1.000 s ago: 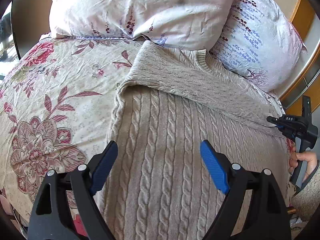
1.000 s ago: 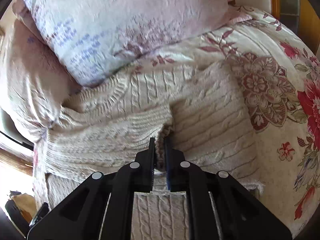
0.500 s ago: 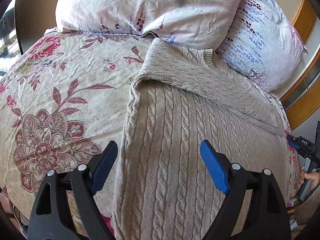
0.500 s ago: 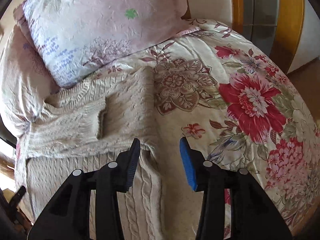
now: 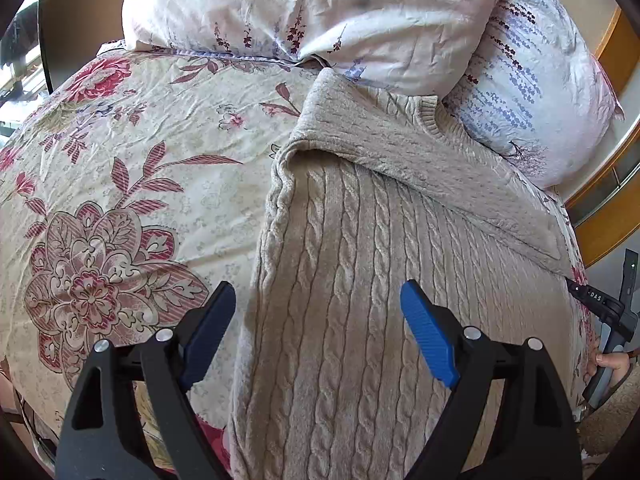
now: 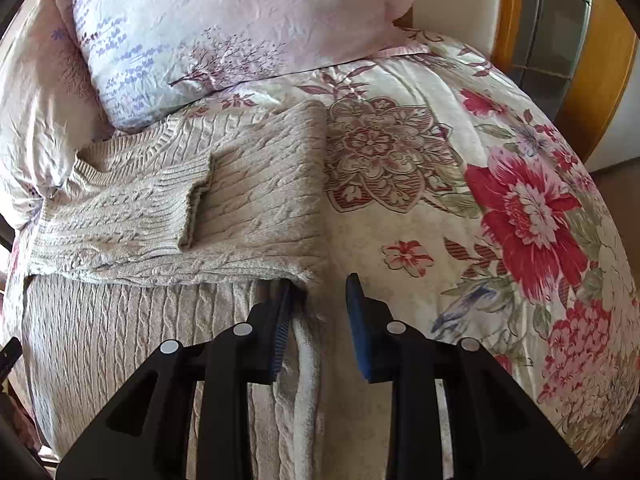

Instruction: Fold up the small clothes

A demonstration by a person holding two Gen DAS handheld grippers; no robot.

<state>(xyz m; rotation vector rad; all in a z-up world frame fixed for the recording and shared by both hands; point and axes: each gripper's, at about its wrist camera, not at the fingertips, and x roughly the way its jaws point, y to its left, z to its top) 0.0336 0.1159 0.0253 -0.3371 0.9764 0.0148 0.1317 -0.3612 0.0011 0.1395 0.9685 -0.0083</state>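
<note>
Bright daylight, soft shadows, sharp focus, fisheye bending, dark corners

We see a bed (image 6: 420, 240) spread with a cream floral cover (image 5: 132, 184), its big blooms red and pink. Two rumpled pillows (image 5: 320, 12) lie at the head, one pale pink, the other printed with lavender sprigs (image 5: 532, 80). Beyond them we make out an orange wooden frame (image 6: 600, 64) holding a grey panel, with a white wall (image 6: 452, 8) beside it. Bright daylight falls across the bedding.
</note>
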